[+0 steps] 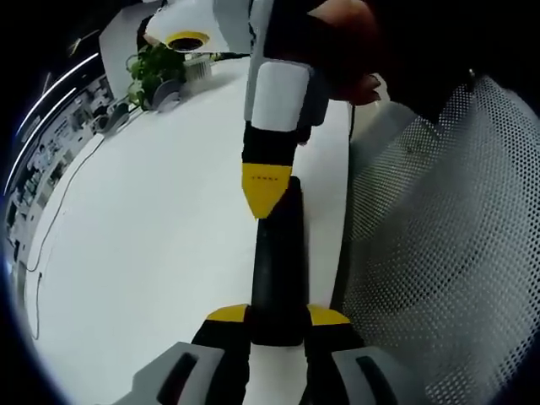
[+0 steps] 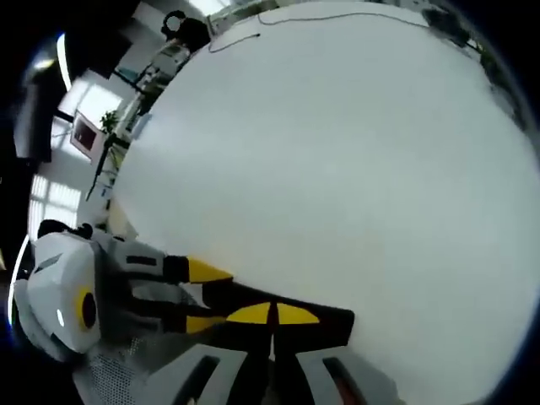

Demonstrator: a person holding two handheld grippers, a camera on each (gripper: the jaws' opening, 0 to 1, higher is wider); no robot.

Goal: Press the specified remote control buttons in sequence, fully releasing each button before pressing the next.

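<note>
A slim black remote [image 1: 278, 253] is clamped at its near end between the yellow-tipped jaws of my left gripper [image 1: 278, 315], above the white table [image 1: 152, 236]. My right gripper [image 1: 266, 190] comes down from the top, held by a hand, its jaws closed to a single yellow point that rests on the remote's far end. In the right gripper view my right gripper [image 2: 272, 314] has its tips together on the dark remote [image 2: 333, 325], and my left gripper [image 2: 202, 297] reaches in from the left, holding that remote. The buttons are hidden.
A white mesh chair back [image 1: 439, 253] stands along the table's right edge. A potted plant [image 1: 152, 67] and small items sit at the far end. A thin cable [image 1: 59, 211] runs along the left side, another cable [image 2: 253, 34] across the far table.
</note>
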